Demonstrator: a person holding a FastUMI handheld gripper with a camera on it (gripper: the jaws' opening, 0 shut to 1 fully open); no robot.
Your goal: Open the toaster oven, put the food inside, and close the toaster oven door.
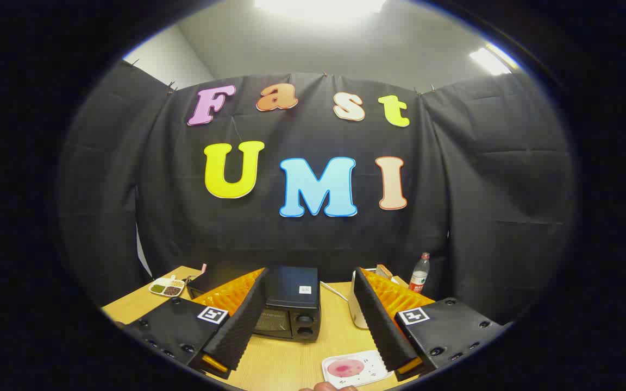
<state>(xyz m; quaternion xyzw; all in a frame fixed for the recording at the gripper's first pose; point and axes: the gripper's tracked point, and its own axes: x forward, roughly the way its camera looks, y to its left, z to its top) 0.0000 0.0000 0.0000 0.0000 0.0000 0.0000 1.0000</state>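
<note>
Spread wide above a pale woodgrain table [291, 358], gripper [310, 309] holding nothing, ribbed pads [242, 326] facing inward. Between and beyond the fingers, boxy black oven [290, 307], door shut, two round knobs at its right. Just ahead, white rectangular plate [355, 368] with a pink round of food [345, 367]. Behind, a red-labelled bottle [419, 273] and a sectioned dish [167, 287]; writing too small to read.

The toaster oven [290, 304] is sitting on the table [286, 364] beyond the parted fingers [378, 320], the food plate [354, 369] lying between them.
</note>
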